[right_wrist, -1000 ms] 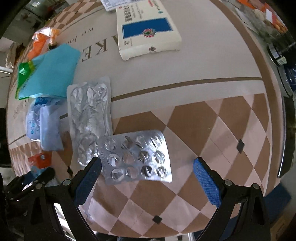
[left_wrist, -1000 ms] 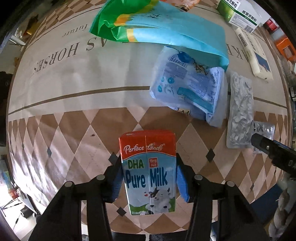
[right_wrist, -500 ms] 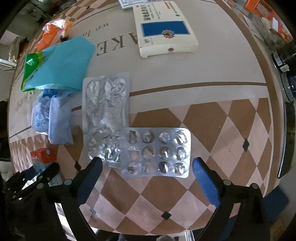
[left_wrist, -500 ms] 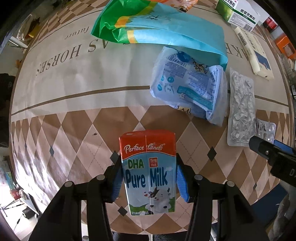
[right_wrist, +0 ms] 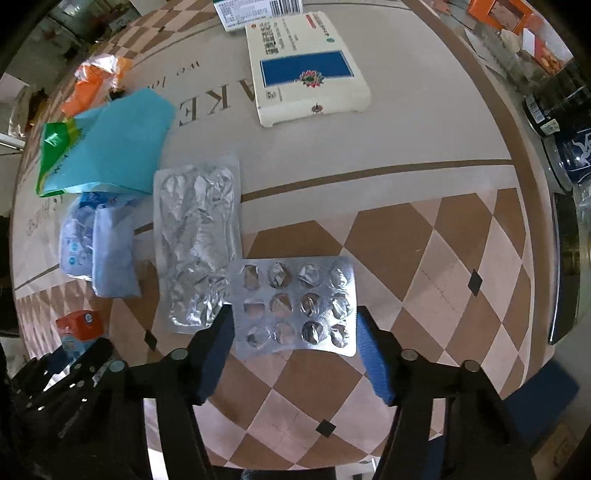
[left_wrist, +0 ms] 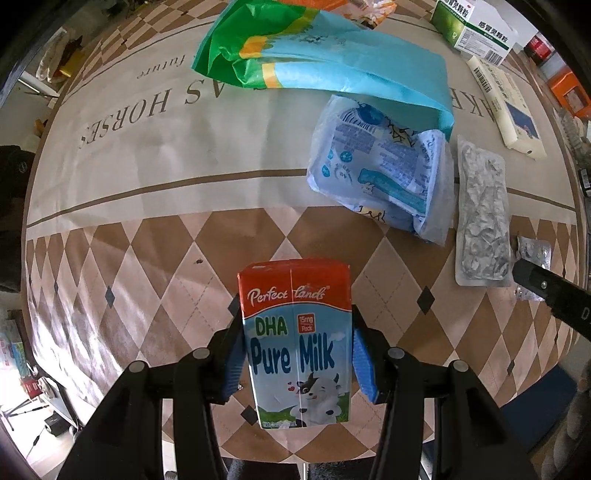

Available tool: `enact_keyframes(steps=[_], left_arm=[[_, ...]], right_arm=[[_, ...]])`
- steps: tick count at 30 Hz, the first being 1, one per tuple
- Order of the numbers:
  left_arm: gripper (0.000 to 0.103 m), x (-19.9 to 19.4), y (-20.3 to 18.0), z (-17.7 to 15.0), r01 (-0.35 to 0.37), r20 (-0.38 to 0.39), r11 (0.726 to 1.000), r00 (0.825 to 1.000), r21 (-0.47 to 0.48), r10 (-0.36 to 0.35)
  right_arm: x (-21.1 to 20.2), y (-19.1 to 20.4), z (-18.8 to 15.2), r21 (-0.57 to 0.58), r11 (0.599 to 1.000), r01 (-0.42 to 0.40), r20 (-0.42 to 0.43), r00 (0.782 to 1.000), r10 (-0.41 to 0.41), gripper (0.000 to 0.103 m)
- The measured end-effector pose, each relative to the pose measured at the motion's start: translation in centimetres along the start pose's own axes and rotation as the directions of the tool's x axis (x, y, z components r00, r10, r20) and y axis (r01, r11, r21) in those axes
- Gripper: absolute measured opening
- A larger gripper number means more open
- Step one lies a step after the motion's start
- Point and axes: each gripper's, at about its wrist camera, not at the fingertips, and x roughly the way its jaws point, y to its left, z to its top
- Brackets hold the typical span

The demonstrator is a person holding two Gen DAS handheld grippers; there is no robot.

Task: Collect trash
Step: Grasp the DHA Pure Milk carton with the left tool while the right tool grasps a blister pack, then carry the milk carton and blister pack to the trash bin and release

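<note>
The left gripper (left_wrist: 297,354) is clamped on one milk carton (left_wrist: 297,343), with a blue pad pressed on each side. The carton stands up straight between the pads, above the checkered bench (left_wrist: 147,258).

The right gripper (right_wrist: 293,332) has its two blue pads apart, one on each side of one small pill sheet (right_wrist: 295,306). I cannot tell if the pads touch the sheet. The sheet has twelve pill bumps in three rows of four. It lies flat on the bench.

Just past it lies one long crinkled foil sheet (right_wrist: 197,243), touching the small sheet's corner. Beside that is one pale blue plastic wrapper (left_wrist: 384,173). Farther back is one big blue and green bag (left_wrist: 332,62), with its edge over the wrapper. One orange wrapper (right_wrist: 96,81) sits behind the bag.

Far away are two boxes: one white box with a blue patch (right_wrist: 306,70), and one green and white box (left_wrist: 472,26).
</note>
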Motion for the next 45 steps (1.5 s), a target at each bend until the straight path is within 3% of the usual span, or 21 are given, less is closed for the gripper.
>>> enact_keyframes(steps=[10, 15, 20, 24, 29, 33, 38, 42, 45], left_arm=[[0.047, -4.6, 0.2, -0.9, 0.023, 0.093, 1.000, 0.995, 0.017, -0.024], [0.047, -8.1, 1.9, -3.2, 0.029, 0.161, 0.999, 0.986, 0.033, -0.034], [0.047, -10.4, 5.6, -7.8, 0.050, 0.218, 0.998, 0.974, 0.032, -0.056], [0.047, -11.4, 10.0, -13.5, 0.069, 0.244, 0.997, 0.967, 0.026, -0.073], [0.047, -10.1, 14.9, -19.9, 0.076, 0.216, 0.997, 0.973, 0.014, -0.077], [0.047, -6.1, 18.3, -24.3, 0.090, 0.142, 0.996, 0.986, -0.017, -0.087], [0.047, 4.4, 21.2, -27.3, 0.133, 0.023, 0.987, 0.991, -0.087, -0.132], [0.047, 15.9, 22.9, -28.0, 0.208, -0.076, 0.959, 0.971, -0.191, -0.226], [0.047, 24.6, 23.8, -28.1, 0.257, -0.130, 0.929, 0.945, -0.268, -0.299]], right_arm=[[-5.9, 0.5, -4.7, 0.007, 0.997, -0.080, 0.068, 0.994, 0.080, 0.060], [-7.7, 2.9, -8.6, -0.034, 0.993, -0.114, 0.096, 0.988, 0.117, 0.060], [-8.9, 6.3, -13.5, -0.067, 0.987, -0.144, 0.121, 0.981, 0.151, 0.060], [-9.4, 9.5, -18.9, -0.080, 0.983, -0.167, 0.140, 0.974, 0.177, 0.060], [-7.2, 13.5, -27.4, -0.063, 0.975, -0.213, 0.096, 0.971, 0.218, 0.060], [-2.8, 15.6, -32.9, -0.049, 0.971, -0.233, 0.022, 0.972, 0.235, 0.060], [7.2, 17.0, -37.5, -0.014, 0.973, -0.232, -0.097, 0.968, 0.229, 0.060], [18.1, 17.0, -39.5, 0.038, 0.970, -0.239, -0.179, 0.954, 0.242, 0.061], [25.3, 16.9, -39.8, 0.081, 0.964, -0.252, -0.218, 0.940, 0.264, 0.061]])
